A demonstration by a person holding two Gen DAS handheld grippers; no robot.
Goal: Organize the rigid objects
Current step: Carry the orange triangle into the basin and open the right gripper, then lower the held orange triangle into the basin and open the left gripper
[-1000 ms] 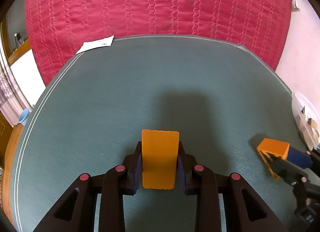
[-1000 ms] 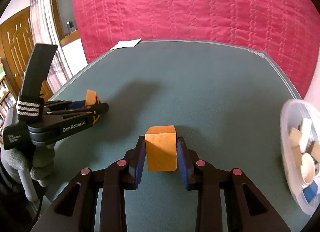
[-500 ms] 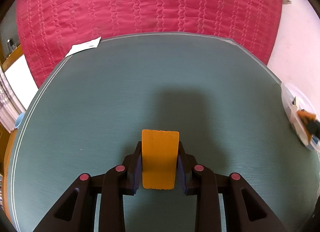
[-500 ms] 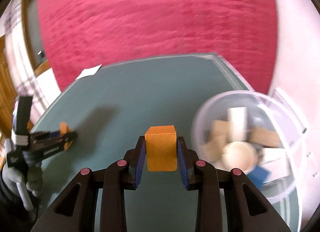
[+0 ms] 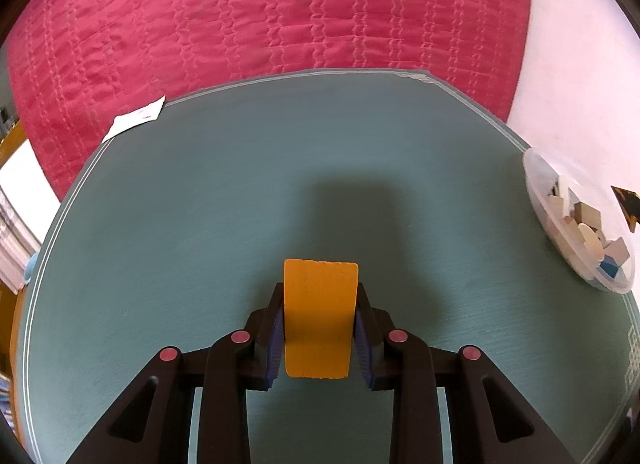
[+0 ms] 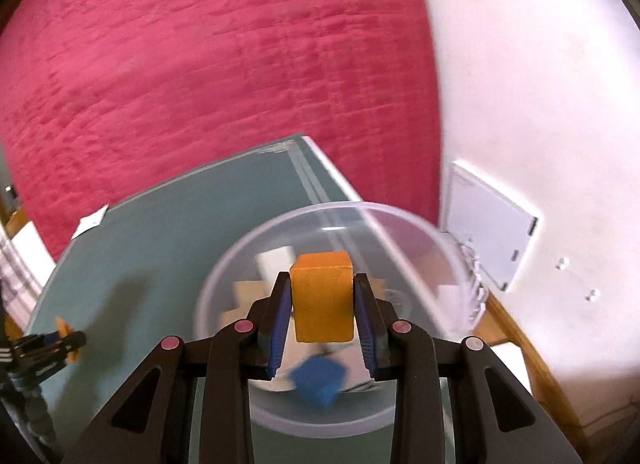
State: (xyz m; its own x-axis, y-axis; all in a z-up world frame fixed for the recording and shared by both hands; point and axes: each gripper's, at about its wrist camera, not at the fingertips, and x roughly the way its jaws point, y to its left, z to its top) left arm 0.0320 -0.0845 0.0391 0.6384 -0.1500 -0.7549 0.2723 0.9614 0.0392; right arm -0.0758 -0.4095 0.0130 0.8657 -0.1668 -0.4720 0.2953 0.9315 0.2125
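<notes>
1. Now, from my left wrist: my left tongs are clamped on a flat orange block, its long axis running straight out along the fingers. The pads press its two long sides. It hangs over the bare green table, with its shadow falling ahead of it. The clear plastic bowl sits far off to the right at the table's edge, with pale wooden pieces and a blue one in it. So this hand is the farther one, and I judge that it has to travel right across the table before it can let go. A white paper slip lies at the far left corner, against the red quilted bed.

2. From my right wrist: my right tongs are clamped on an orange cube. The picture is blurred, but the bowl lies directly under and ahead of the cube, its rim ringing the fingertips. A blue block rests in the bowl beneath the tongs. This hand is the nearer one; I reckon its cube is ready to drop once the tongs part. My left tongs show small at the far left.
</notes>
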